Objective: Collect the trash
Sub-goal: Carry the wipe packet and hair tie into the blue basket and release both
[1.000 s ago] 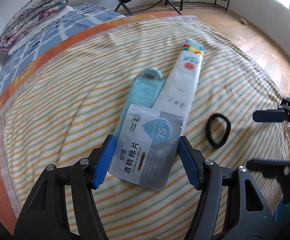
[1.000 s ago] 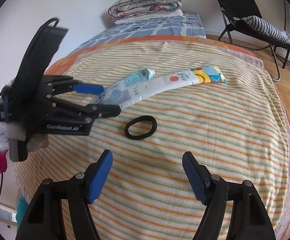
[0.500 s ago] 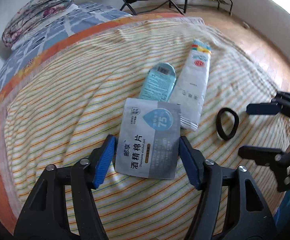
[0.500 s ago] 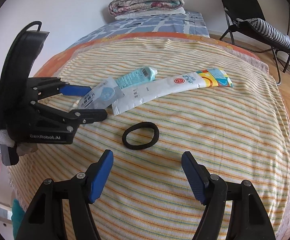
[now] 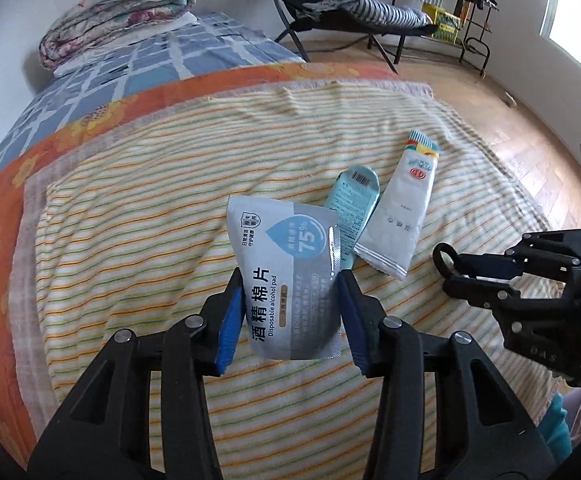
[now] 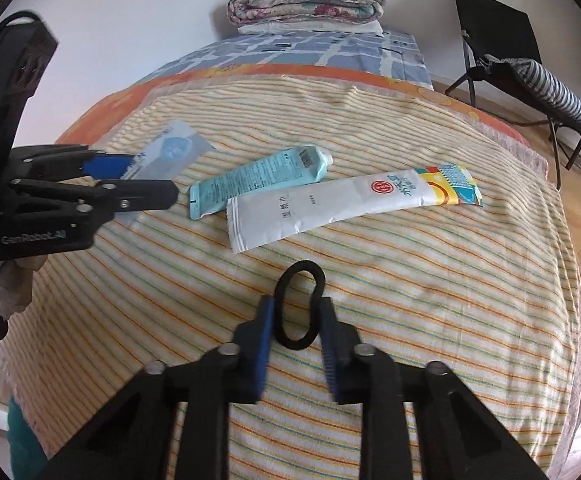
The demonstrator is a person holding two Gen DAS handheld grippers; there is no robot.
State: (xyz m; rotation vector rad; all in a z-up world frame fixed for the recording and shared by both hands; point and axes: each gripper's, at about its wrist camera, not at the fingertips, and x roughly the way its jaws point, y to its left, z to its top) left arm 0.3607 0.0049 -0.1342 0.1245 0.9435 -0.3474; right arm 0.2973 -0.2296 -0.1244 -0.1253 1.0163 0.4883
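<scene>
The alcohol pad packet (image 5: 290,284) is being squeezed by the closing left claw (image 5: 290,312), beside the white wet-wipe packet (image 5: 400,216); the right claw (image 6: 296,340) is closing on the black hair tie (image 6: 299,304).

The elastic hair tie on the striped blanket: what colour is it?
Black hair tie; clearest in the right wrist view.

A grey-blue alcohol pad sachet (image 5: 290,280) is seen lifted off the striped blanket, bowed, while a teal tube (image 6: 258,178) and a long white wipe packet (image 6: 350,204) lie flat, touching, and a black hair tie (image 6: 300,308) is squeezed oval.
</scene>
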